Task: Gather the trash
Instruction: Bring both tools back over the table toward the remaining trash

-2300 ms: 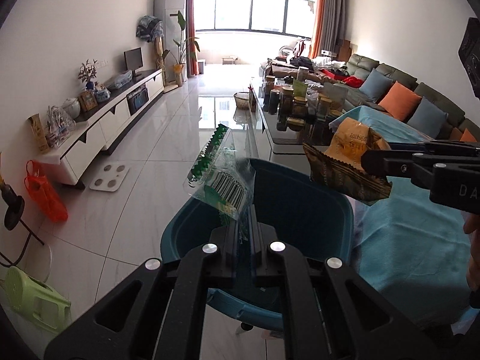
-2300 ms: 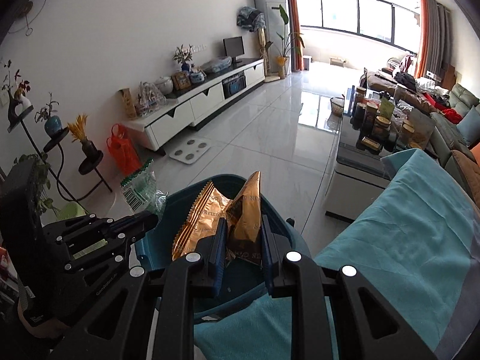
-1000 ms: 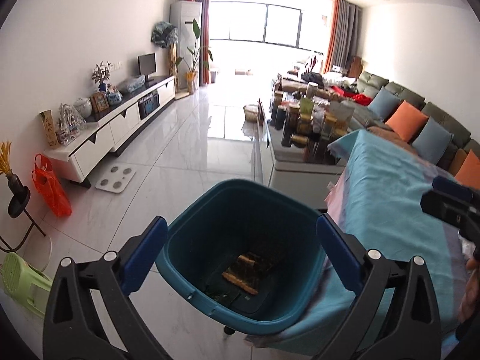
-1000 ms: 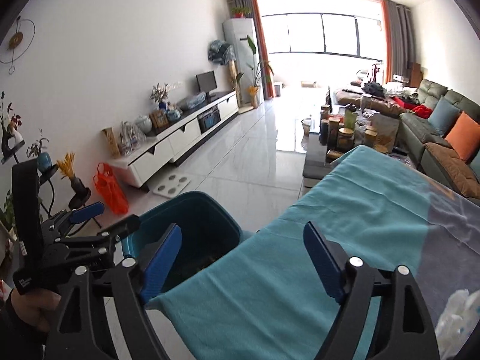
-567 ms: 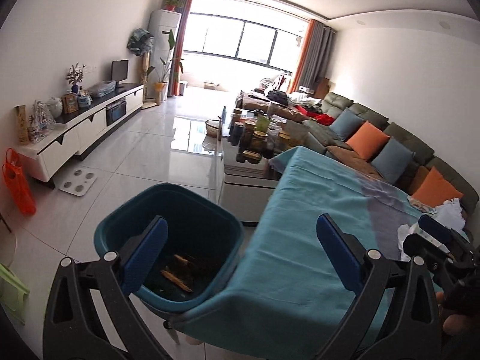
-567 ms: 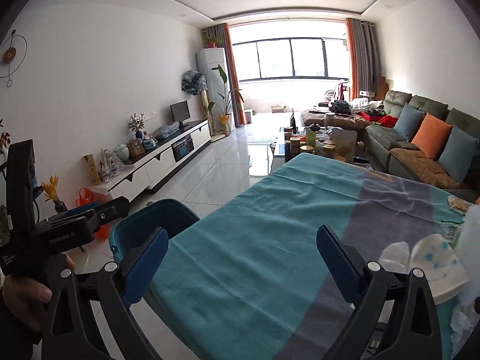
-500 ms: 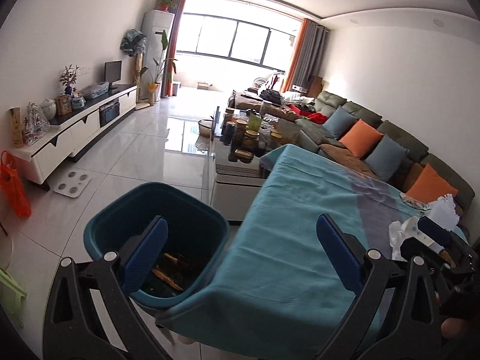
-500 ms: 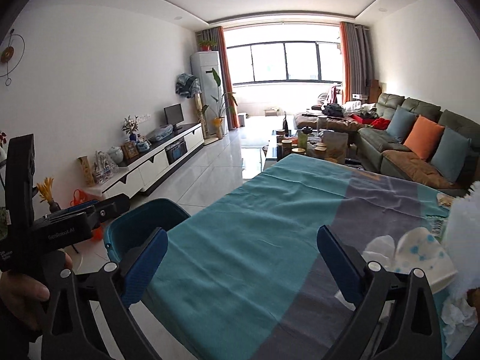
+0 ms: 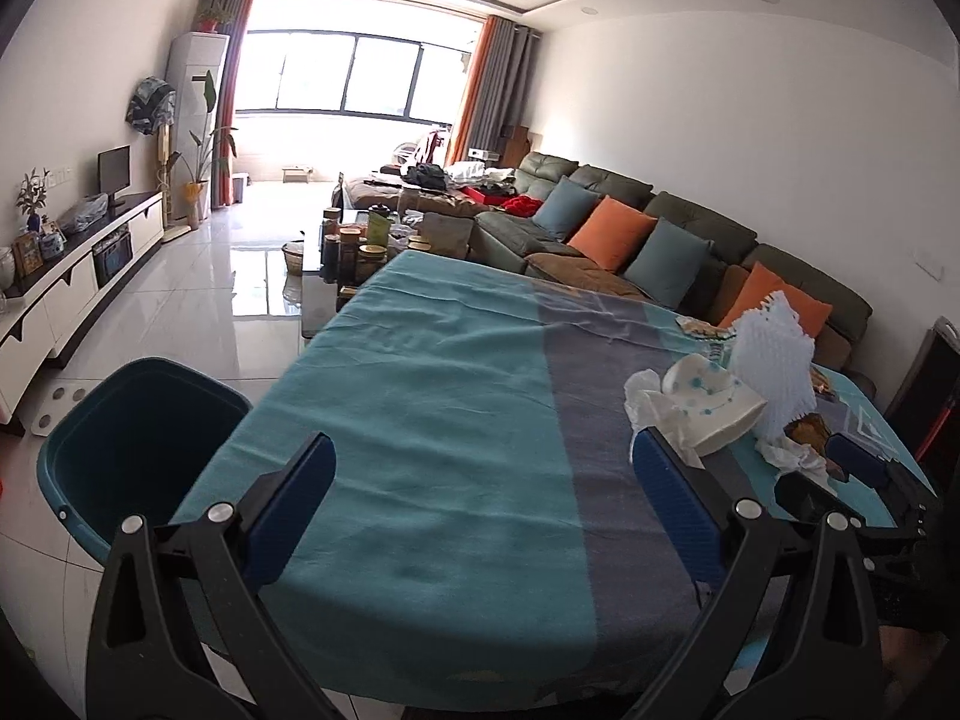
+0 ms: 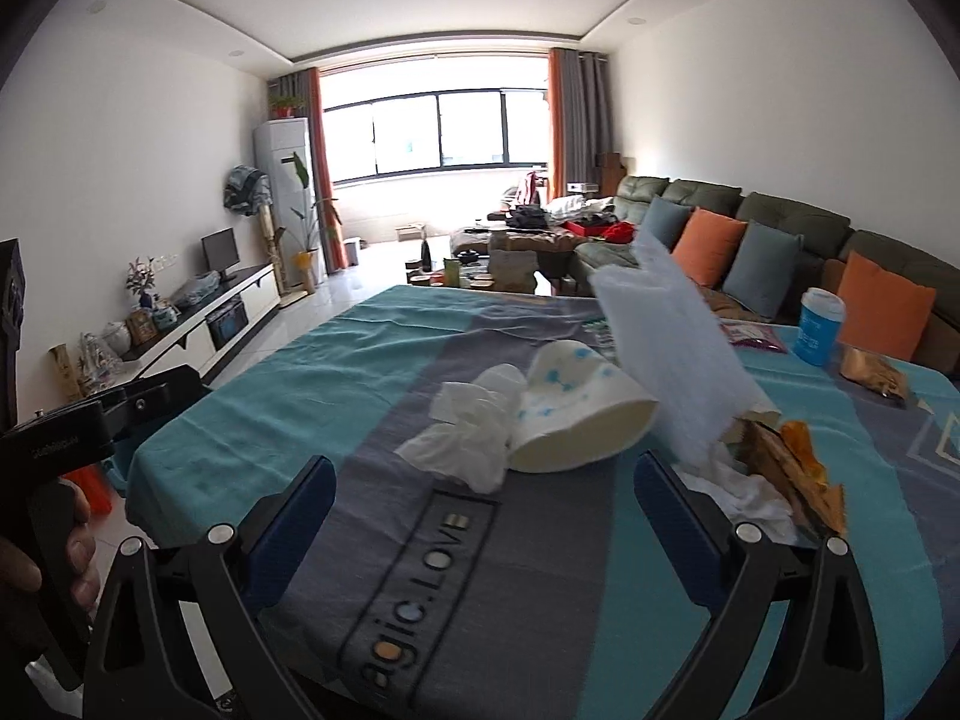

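Trash (image 10: 540, 414) lies ahead; left gripper (image 9: 480, 498) and right gripper (image 10: 480, 504) jaws wide, empty.

A home living room — sofa (image 9: 660, 228) with cushions, TV (image 10: 219, 250), curtained window (image 10: 438, 132).

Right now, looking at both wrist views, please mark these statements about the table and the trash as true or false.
1. Both grippers are open and hold nothing. True: left gripper, right gripper.
2. The paper cup stands upright. False: it lies on its side, beside a crumpled tissue.
3. The teal bin sits on the table. False: it stands on the floor beside the tablecloth.
4. A white foam sheet sticks up behind the cup. True.
5. The blue lidded cup lies tipped over. False: it stands upright, near the sofa side.
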Tool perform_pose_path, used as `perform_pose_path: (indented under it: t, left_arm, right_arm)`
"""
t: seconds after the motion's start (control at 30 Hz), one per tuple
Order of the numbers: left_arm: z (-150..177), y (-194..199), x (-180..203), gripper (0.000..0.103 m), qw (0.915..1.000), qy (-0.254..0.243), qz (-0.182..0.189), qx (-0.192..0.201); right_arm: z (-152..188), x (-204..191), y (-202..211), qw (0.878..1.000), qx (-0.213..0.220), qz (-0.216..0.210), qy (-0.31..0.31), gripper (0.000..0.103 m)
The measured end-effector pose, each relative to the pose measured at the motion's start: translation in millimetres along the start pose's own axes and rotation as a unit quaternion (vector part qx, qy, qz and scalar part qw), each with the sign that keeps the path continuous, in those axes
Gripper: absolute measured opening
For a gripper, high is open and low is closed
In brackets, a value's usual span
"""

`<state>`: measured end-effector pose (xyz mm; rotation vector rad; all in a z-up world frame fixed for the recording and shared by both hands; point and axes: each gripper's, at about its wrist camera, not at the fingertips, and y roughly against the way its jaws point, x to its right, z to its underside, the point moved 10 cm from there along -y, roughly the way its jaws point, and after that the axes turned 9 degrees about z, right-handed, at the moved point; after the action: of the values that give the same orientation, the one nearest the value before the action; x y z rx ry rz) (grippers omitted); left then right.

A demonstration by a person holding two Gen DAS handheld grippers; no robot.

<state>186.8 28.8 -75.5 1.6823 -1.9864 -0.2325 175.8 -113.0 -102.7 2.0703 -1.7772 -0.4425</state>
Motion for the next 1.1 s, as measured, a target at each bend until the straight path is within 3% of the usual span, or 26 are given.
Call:
perform_pose_path:
  t: [0.2, 0.63, 1.1]
  left_arm:
    - [12.3, -11.1, 39.4, 0.098, 0.9988, -0.038, 0.030, -0.007]
    - [23.5, -23.6, 92.9, 0.098, 0.9917, -0.094, 0.086, -0.016]
    - [25.0, -65.4, 97.6, 0.098, 0.9916, -0.091, 0.084, -0.038]
  right_arm:
    - [10.7, 54.2, 15.9, 0.998, 0.007, 0.054, -0.024, 0.096]
    - [20.1, 113.0, 19.4, 0.989, -0.008, 0.135, -0.055, 0.091]
    - [20.9, 146.5, 0.3, 0.985, -0.033, 0.157, -0.059, 0.073]
